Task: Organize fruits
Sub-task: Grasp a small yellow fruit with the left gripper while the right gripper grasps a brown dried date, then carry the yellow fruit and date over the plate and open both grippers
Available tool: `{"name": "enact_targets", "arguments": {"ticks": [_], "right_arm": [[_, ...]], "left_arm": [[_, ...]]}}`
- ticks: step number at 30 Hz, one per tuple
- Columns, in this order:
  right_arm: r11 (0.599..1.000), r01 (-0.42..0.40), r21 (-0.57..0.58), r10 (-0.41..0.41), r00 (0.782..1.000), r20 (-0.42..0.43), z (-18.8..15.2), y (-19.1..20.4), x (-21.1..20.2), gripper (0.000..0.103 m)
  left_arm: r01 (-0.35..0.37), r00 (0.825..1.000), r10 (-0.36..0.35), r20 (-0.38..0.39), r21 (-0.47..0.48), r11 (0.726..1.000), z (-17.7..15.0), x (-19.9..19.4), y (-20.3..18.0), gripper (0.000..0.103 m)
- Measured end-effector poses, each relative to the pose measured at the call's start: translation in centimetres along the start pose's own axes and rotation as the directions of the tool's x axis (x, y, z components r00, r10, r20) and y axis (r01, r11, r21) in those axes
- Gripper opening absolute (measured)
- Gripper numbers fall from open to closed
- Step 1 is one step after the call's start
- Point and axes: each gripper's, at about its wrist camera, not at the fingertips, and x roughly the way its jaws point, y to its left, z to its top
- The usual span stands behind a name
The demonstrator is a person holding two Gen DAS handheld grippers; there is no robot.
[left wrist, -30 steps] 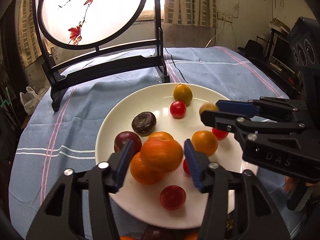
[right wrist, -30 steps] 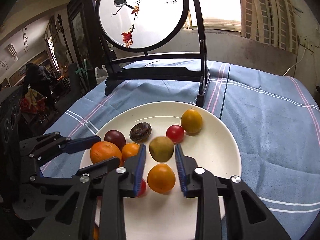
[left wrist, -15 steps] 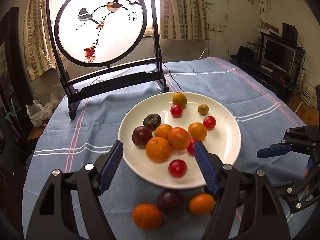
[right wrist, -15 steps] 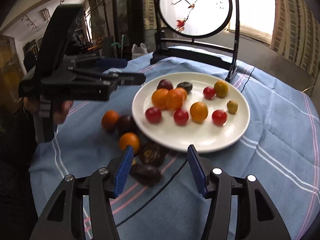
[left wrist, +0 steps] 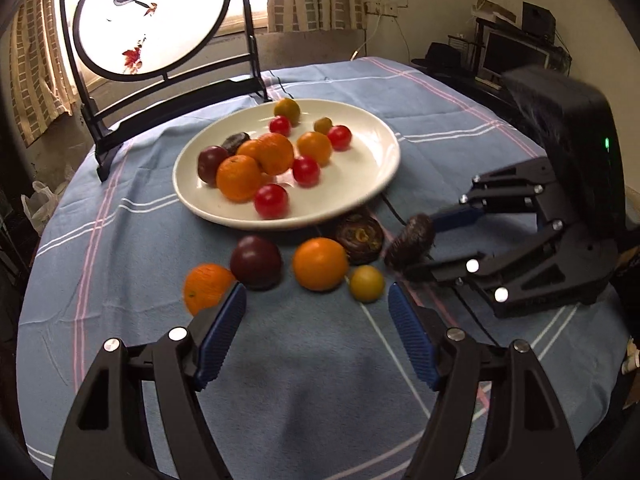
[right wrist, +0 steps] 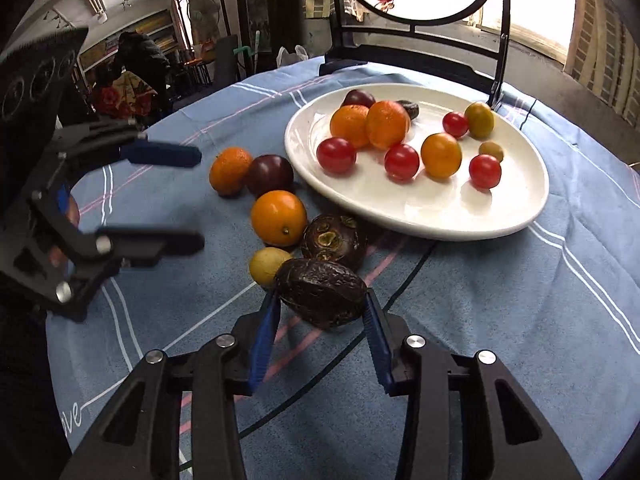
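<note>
Right gripper (right wrist: 322,306), jaws having just closed, pinches a dark wrinkled fruit (right wrist: 322,293) between its blue pads, just in front of the white plate (right wrist: 420,216) and above the blue striped tablecloth (right wrist: 500,300). The fruit is a flattened oval; its long axis runs across the jaws from pad to pad, tilted slightly down toward the right pad in the right wrist view. Left gripper (left wrist: 316,332) stands open with nothing between its fingers, above bare cloth near the loose fruit: an orange (left wrist: 320,264), a dark plum (left wrist: 256,262), a small yellow-green fruit (left wrist: 366,283) and a second wrinkled fruit (left wrist: 360,237) touching the plate's near rim. The plate carries oranges and red tomatoes (left wrist: 271,201).
</note>
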Motion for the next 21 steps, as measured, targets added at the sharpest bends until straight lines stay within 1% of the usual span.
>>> {"name": "enact_targets", "arguments": {"ticks": [2, 3, 4, 6, 7, 9, 13, 14, 15, 17, 19, 21], "right_arm": [[0.999, 0.007, 0.035, -0.008, 0.999, 0.048, 0.0, -0.9, -1.5, 0.042], [0.999, 0.013, 0.052, -0.017, 0.997, 0.072, 0.1, -1.4, -2.2, 0.042], [0.997, 0.019, 0.068, -0.025, 0.996, 0.090, 0.1, -1.8, -2.7, 0.042], [0.995, 0.017, 0.094, -0.027, 0.993, 0.114, 0.1, -2.4, -3.3, 0.042], [0.995, 0.018, 0.096, -0.029, 0.992, 0.119, 0.1, -2.5, -3.4, 0.042], [0.996, 0.015, 0.089, -0.025, 0.992, 0.123, 0.0, -2.4, -3.6, 0.042], [0.998, 0.007, 0.065, -0.016, 0.991, 0.130, 0.5, -1.9, -3.6, 0.042], [0.998, 0.006, 0.059, -0.014, 0.992, 0.129, 0.5, -1.8, -3.7, 0.042], [0.998, 0.011, 0.054, -0.018, 0.991, 0.129, 0.5, -1.7, -3.7, 0.042], [0.999, 0.022, 0.050, -0.028, 0.992, 0.127, 0.5, -1.7, -3.7, 0.042], [0.998, 0.029, 0.051, -0.035, 0.991, 0.127, 0.4, -1.8, -3.7, 0.042], [0.998, 0.034, 0.053, -0.040, 0.991, 0.126, 0.4, -1.9, -3.7, 0.042]], "left_arm": [[0.018, 1.000, -0.018, -0.018, 0.002, 1.000, -0.3, 0.5, -1.4, 0.070], [0.018, 1.000, -0.018, -0.020, -0.007, 1.000, -0.2, 0.8, -2.0, 0.064], [0.022, 0.999, -0.023, -0.031, -0.020, 1.000, -0.1, 1.3, -2.3, 0.060], [0.023, 0.998, -0.027, -0.065, -0.059, 0.998, 0.3, 2.3, -2.7, 0.046], [0.010, 0.997, -0.016, -0.080, -0.078, 0.997, 0.4, 2.8, -2.8, 0.043], [-0.021, 0.994, 0.009, -0.104, -0.110, 0.994, 0.5, 3.7, -2.8, 0.034], [-0.040, 0.992, 0.019, -0.127, -0.169, 0.985, 1.0, 5.0, -2.7, 0.032], [-0.042, 0.991, 0.019, -0.130, -0.175, 0.984, 1.1, 5.3, -2.8, 0.028], [-0.053, 0.991, 0.030, -0.132, -0.176, 0.983, 1.1, 5.4, -2.9, 0.024], [-0.062, 0.991, 0.042, -0.127, -0.162, 0.985, 1.1, 5.4, -3.1, 0.024], [-0.048, 0.992, 0.030, -0.122, -0.151, 0.987, 0.9, 5.0, -3.0, 0.024], [-0.050, 0.994, 0.035, -0.104, -0.140, 0.989, 0.8, 4.3, -2.9, 0.024]]}}
